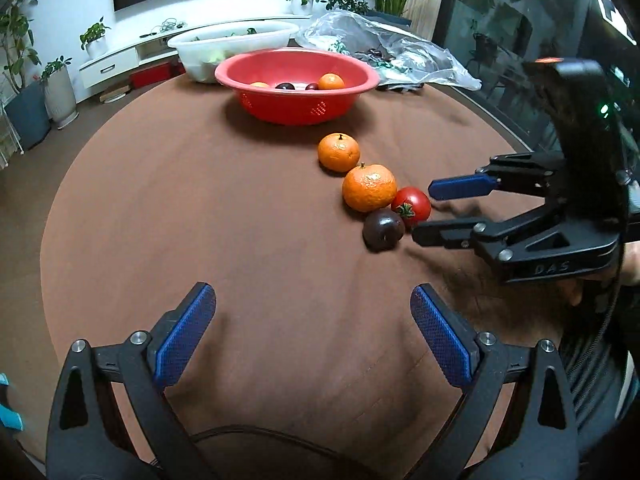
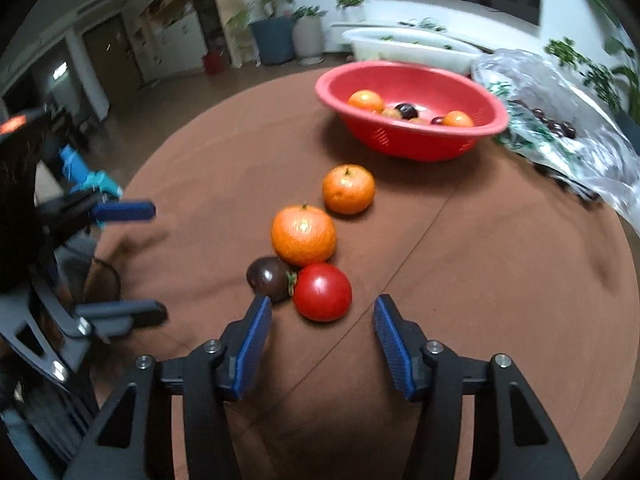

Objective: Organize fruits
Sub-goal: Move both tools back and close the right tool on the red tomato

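Left tongs point(image 1: 313, 312): spread wide, holding nothing, low over bare brown bench point(image 1: 200, 208); the fruit row lies ahead and to their right, well apart.
Right tongs point(image 2: 322, 332): spread wide, empty, fingers pointing at the row; I judge they are lining up on the tomato.
Tomato point(image 2: 322, 292): just ahead of my right tongs, centred between the fingers, not yet between the pads; it touches the dark plum.
Dark plum point(image 2: 269, 279): directly ahead of the inner finger's tip, close or perhaps touching, pressed against the tomato and the near mandarin.
Near mandarin point(image 2: 304, 235): just behind both, touching them.
Far mandarin point(image 2: 348, 189): beyond it, standing a little apart.
Red basket point(image 2: 472, 98): farthest ahead, already holding mandarins and plums; beside it a clear bag point(image 2: 568, 120) with more dark fruit.
Risk: if I push forward, the inner finger may strike the plum and roll it away.
Risk: the tomato looks soft; closing hard could bruise it.
Risk: round fruits packed together, so lifting one may set its neighbours rolling.
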`<state>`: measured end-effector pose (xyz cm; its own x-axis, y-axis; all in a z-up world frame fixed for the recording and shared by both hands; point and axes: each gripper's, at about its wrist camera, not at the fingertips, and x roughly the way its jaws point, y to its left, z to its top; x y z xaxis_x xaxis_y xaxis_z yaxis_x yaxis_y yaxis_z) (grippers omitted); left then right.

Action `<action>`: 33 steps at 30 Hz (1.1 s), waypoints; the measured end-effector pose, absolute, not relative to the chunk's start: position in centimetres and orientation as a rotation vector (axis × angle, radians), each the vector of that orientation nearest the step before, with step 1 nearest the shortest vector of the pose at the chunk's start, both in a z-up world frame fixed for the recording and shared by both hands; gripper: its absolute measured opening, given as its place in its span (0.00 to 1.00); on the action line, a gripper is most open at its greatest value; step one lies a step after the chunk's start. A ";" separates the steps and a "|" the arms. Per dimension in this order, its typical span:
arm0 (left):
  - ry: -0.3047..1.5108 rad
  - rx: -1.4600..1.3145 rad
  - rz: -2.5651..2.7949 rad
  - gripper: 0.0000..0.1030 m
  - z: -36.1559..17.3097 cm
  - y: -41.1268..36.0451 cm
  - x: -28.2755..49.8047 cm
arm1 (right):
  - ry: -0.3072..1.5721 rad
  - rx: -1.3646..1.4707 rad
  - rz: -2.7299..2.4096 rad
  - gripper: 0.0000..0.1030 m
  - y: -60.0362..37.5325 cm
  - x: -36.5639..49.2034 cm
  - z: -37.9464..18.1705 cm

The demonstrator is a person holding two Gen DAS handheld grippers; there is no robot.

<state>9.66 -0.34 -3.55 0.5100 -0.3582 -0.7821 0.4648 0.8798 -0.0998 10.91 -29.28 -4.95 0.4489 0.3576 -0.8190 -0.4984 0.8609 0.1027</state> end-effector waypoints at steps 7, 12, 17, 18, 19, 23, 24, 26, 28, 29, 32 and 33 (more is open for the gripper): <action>0.913 0.128 -0.509 0.96 -3.4 -0.4 9.9 | 0.981 -0.257 0.569 0.51 -28.9 11.7 -5.5; 0.920 0.125 -0.503 0.96 -3.5 -0.3 10.2 | 0.977 -0.308 0.608 0.50 -28.5 12.4 -5.6; 0.929 0.124 -0.503 0.96 -3.7 -0.4 10.5 | 0.972 -0.330 0.648 0.47 -28.2 13.3 -5.5; 0.931 0.125 -0.504 0.96 -3.8 -0.4 10.5 | 0.971 -0.334 0.656 0.46 -28.2 13.4 -5.5; 0.933 0.125 -0.505 0.96 -3.8 -0.5 10.5 | 0.971 -0.336 0.665 0.45 -28.2 13.2 -5.4; 0.941 0.124 -0.502 0.96 -4.0 -0.4 10.8 | 0.980 -0.330 0.705 0.41 -28.4 13.1 -5.6; 0.941 0.124 -0.503 0.96 -4.0 -0.5 10.8 | 0.980 -0.328 0.711 0.39 -28.5 13.1 -5.6; 0.942 0.127 -0.504 0.96 -4.0 -0.6 10.9 | 0.980 -0.327 0.722 0.34 -28.4 13.0 -5.6; 0.941 0.131 -0.507 0.96 -4.1 -0.8 11.0 | 0.979 -0.330 0.726 0.34 -28.3 12.8 -5.5; 0.940 0.133 -0.511 0.96 -4.1 -1.0 11.1 | 0.979 -0.328 0.726 0.34 -28.3 12.8 -5.5; 0.940 0.150 -0.519 0.96 -4.2 -1.9 11.2 | 0.981 -0.317 0.726 0.33 -28.4 12.6 -5.4; 0.939 0.152 -0.522 0.96 -4.2 -2.2 11.2 | 0.981 -0.314 0.726 0.33 -28.5 12.6 -5.4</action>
